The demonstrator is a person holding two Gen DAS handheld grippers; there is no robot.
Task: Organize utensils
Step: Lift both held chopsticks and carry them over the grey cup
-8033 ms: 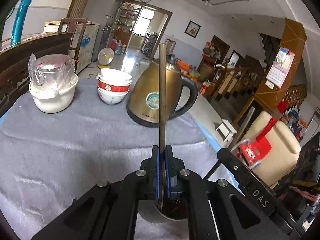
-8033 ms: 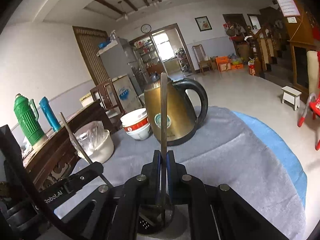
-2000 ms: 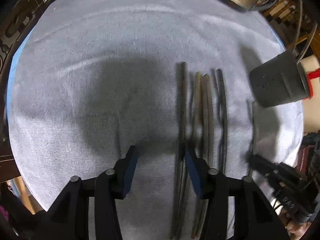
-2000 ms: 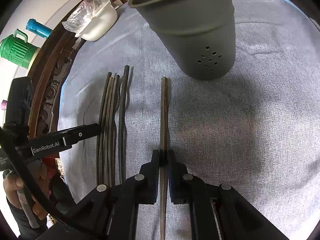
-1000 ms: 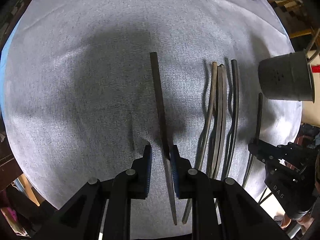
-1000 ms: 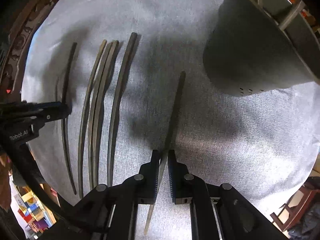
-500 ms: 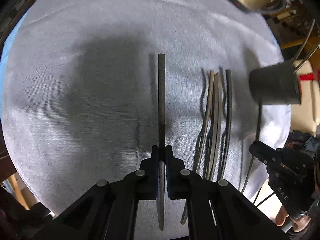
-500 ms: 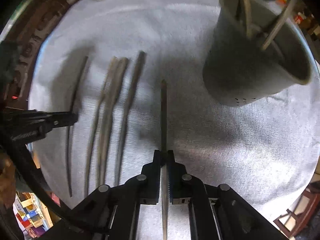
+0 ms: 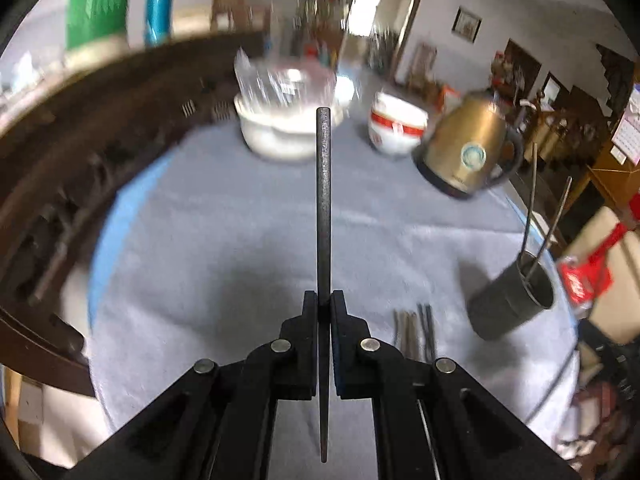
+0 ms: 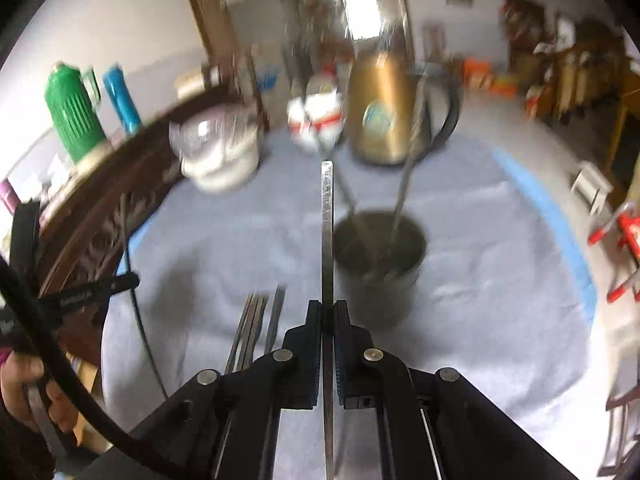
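Observation:
My left gripper [image 9: 323, 300] is shut on a dark chopstick [image 9: 322, 200] that sticks up and forward, lifted off the grey cloth [image 9: 224, 232]. My right gripper [image 10: 327, 309] is shut on another chopstick [image 10: 327, 232], also raised above the cloth. A dark grey perforated holder [image 10: 380, 276] stands just right of that chopstick with two sticks in it; the left wrist view has the holder [image 9: 512, 304] at its right. Several chopsticks [image 10: 256, 320] lie side by side on the cloth, left of the right gripper; the same chopsticks [image 9: 416, 328] lie right of the left one.
A gold kettle [image 9: 464, 152], stacked red-and-white bowls [image 9: 396, 128] and a white bowl with a plastic bag [image 9: 280, 120] stand at the table's far side. A carved dark wooden edge [image 9: 80, 168] curves along the left. A hand [image 10: 24, 392] holds the left gripper's handle.
Both grippers closed on a chopstick each, lifted them off the cloth and tilted up, so the views now take in the room instead of looking straight down.

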